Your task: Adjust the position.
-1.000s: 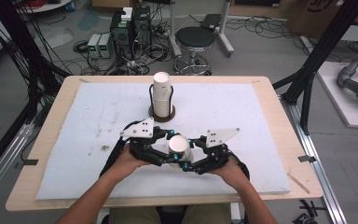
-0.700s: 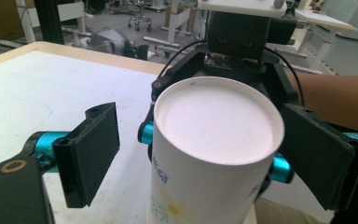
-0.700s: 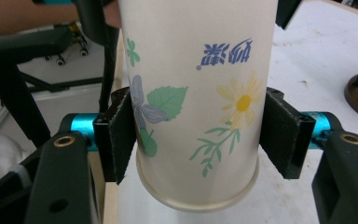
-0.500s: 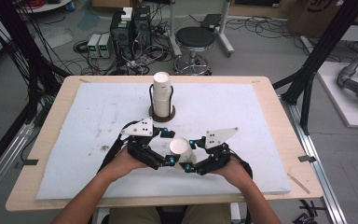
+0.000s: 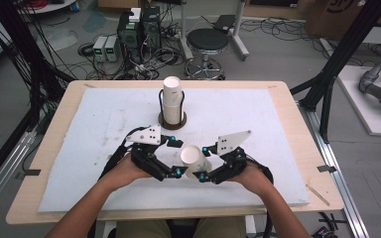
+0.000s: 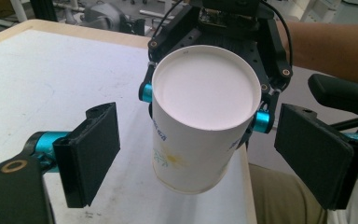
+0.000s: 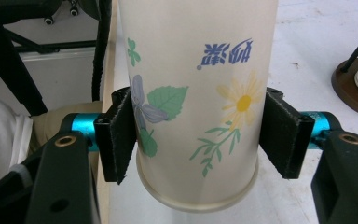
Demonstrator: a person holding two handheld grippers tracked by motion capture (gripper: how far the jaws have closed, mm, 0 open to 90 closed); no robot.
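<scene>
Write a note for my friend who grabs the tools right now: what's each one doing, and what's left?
Right tool: shut on the flowered paper cup, held upside down, off the table.
Left tool: open, its jaws just opened, pads either side of the cup, not pressing.
Cup stack stands in its round holder farther back on the white mat.
Done: cup handed to the right tool.
Left: probably put it on the stack.

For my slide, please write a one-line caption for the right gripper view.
Right gripper holds a flowered paper cup between its jaws above the white table mat.
</scene>
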